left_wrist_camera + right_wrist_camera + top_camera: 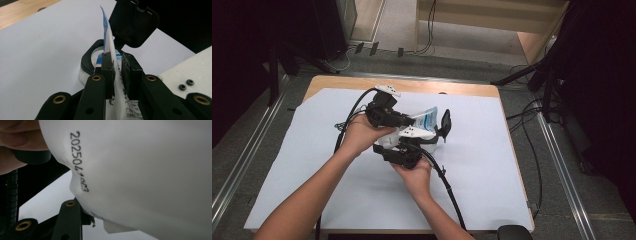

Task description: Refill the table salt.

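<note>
We see a white and blue plastic pouch (427,120) held up above the middle of the table, between two hand-held grippers. In the left gripper view the pouch (110,47) stands on edge, and the left gripper (116,71) has its black jaws closed on the pouch's thin edge, pinching it. Small black print in Chinese characters runs along the pouch's lower part there, too small for us to read. In the right gripper view the pouch's white face (140,175) sits very close, and a black stamped number reads "2025041", followed by smudged digits we cannot make out. The right gripper (82,217) shows one black jaw against the pouch's lower edge; we cannot tell whether it grips.

Just beyond the pouch, a black container (92,57) with a clear inside stands on the sheet, its black hinged lid (135,22) raised. A white sheet (312,150) covers the wooden table (332,82).
</note>
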The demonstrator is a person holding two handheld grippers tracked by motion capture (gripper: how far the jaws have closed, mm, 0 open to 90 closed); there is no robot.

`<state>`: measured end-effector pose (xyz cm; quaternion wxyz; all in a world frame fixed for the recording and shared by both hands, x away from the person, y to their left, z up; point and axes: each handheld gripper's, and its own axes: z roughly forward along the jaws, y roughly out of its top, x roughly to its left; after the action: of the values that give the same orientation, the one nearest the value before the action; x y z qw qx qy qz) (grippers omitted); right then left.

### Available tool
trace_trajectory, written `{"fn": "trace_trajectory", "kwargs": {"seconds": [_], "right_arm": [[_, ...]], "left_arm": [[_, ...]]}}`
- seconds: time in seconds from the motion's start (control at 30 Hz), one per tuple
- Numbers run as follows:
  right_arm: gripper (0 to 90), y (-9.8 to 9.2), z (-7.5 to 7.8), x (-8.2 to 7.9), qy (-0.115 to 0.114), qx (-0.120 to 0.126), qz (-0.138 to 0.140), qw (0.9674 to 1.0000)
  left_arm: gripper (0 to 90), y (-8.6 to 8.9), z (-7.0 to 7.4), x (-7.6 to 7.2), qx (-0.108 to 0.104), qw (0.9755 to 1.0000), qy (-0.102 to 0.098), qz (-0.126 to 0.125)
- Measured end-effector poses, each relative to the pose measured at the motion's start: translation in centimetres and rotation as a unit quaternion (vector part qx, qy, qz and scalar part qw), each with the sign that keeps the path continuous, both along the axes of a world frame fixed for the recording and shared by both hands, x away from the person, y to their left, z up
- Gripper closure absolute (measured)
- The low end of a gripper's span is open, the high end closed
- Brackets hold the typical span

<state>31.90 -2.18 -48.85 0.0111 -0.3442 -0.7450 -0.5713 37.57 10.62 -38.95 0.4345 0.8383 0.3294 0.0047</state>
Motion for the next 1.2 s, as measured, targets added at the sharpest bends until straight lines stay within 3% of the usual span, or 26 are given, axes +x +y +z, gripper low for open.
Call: {"fn": "trace_trajectory", "kwargs": {"seconds": [1.2], "right_arm": [[56.5,-0.25,0.13,0.06,0.002,-0.007,-0.001,1.0000]], "left_arm": [[80.7,-0.28,-0.15,0.07,-0.003,1.0000,0.003,-0.002]]}}
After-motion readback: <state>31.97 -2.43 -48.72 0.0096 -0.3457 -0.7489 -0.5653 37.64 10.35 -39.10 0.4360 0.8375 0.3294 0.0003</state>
